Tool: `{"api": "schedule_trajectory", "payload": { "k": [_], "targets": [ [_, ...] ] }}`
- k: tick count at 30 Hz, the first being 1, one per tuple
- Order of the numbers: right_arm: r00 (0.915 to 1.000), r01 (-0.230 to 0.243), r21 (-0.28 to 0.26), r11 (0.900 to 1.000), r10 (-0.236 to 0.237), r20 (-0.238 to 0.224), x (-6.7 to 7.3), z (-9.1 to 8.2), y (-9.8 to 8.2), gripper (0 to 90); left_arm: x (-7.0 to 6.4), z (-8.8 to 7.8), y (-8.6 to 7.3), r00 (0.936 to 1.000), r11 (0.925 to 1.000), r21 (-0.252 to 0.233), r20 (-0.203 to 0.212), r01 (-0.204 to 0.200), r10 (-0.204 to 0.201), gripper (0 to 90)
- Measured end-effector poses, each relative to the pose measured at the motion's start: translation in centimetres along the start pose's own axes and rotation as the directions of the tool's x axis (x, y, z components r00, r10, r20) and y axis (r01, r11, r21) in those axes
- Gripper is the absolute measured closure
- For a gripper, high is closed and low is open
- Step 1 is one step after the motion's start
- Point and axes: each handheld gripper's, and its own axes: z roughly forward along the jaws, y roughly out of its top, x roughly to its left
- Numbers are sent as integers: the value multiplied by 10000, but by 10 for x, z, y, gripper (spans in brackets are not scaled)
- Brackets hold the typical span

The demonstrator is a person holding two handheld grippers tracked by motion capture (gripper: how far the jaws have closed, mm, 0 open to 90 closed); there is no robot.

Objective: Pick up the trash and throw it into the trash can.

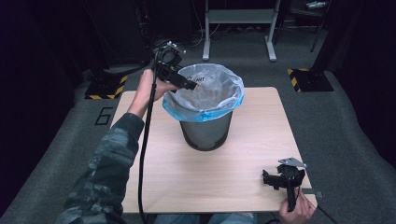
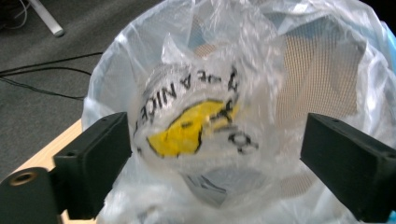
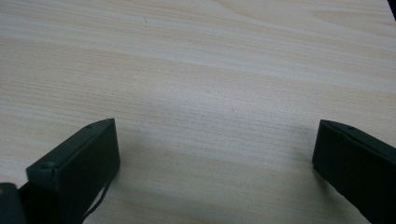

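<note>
Where wood table (image 1: 243, 154) ends, grey carpet (image 1: 60, 140) w/ cables

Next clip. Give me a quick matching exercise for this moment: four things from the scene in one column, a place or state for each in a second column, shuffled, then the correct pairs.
Things
1. left gripper
2. right gripper
3. mesh bin
4. clear bag

Places or states
A. stands near the middle of the wooden table
B. open, held at the bin's rim, far left side
C. lines the bin, printed with black letters and a yellow patch
D. open, low over the table's near right corner

Pairs: 1-B, 2-D, 3-A, 4-C
</note>
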Motion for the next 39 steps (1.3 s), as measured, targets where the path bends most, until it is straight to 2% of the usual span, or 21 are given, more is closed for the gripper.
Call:
{"api": "schedule_trajectory", "payload": {
  "k": [11, 12, 14, 16, 18, 20, 22, 23, 24, 25, 26, 27, 28, 29, 31, 34, 35, 36, 39],
  "targets": [
    [10000, -19, 5, 10000, 19, 15, 0, 0, 0, 0, -4, -18, -37, 9997, 9989, -428, 108, -215, 219, 27],
    [10000, -20, 4, 10000, 20, 14, 0, 0, 0, 0, -4, -21, -45, 9996, 9981, -554, 87, -271, 276, 26],
    [10000, -20, -13, 10000, 20, 17, 0, 0, 0, 0, -4, -23, -49, 9996, 9982, -562, 163, -201, 211, 10],
    [10000, -4, -17, 10000, 4, 16, 0, 0, 0, 0, -5, -27, -62, 9994, 9968, -725, 19, -330, 333, 9],
    [10000, -22, -15, 10000, 22, 11, 0, 0, 0, 0, -6, -29, -66, 9994, 9964, -764, 24, -356, 359, 3],
    [10000, -35, 0, 10000, 35, 5, 0, 0, 0, 0, -7, -32, -75, 9990, 9953, -873, -164, -427, 415, 1],
    [10000, -37, 1, 10000, 37, 2, 0, 0, 0, 0, -8, -34, -90, 9987, 9944, -941, -208, -480, 462, 0],
    [10000, 30, 18, 10000, -30, -2, -1, 0, 0, 0, -8, -34, -90, 9987, 9944, -941, -208, -480, 462, 0],
    [10000, 20, 16, 10000, -20, 0, 0, 0, 0, 0, -8, -34, -102, 9986, 9934, -1025, -176, -510, 494, 1],
    [10000, 15, 16, 10000, -15, -2, 0, 0, 0, 0, -8, -34, -102, 9986, 9934, -1025, -176, -510, 494, 4],
    [10000, 13, 18, 10000, -13, -6, -1, 0, 0, 0, -6, -32, -116, 9984, 9937, -978, -236, -544, 524, 4],
    [10000, -29, -5, 10000, 29, -7, 0, 0, 0, 0, -5, -30, -122, 9984, 9944, -917, -259, -532, 510, 4],
    [10000, -17, 6, 10000, 17, 0, 0, 0, 0, 0, -5, -30, -122, 9984, 9944, -917, -259, -532, 510, 4],
    [10000, -48, -4, 10000, 48, -9, 0, 0, 0, 0, -2, -26, -135, 9985, 9955, -830, -319, -460, 434, 4],
    [10000, -43, -1, 10000, 43, -10, 0, 0, 0, 0, 0, -24, -141, 9990, 9964, -768, -292, -372, 350, 1],
    [10000, -52, 2, 10000, 52, -11, 0, 0, 0, 0, 5, -15, -160, 9992, 9977, -676, -404, -94, 67, 1],
    [10000, -54, 3, 10000, 54, -12, 0, 0, 0, 0, 8, -8, -174, 9993, 9980, -616, -329, 168, -189, 0],
    [10000, -51, 3, 10000, 51, -15, 0, 0, 0, 0, 8, -8, -174, 9993, 9980, -616, -329, 168, -189, 0],
    [10000, -56, 4, 10000, 56, -15, 0, 0, 0, 0, 11, 6, -196, 9979, 9981, -470, -486, 397, -420, 0]
  ]
}}
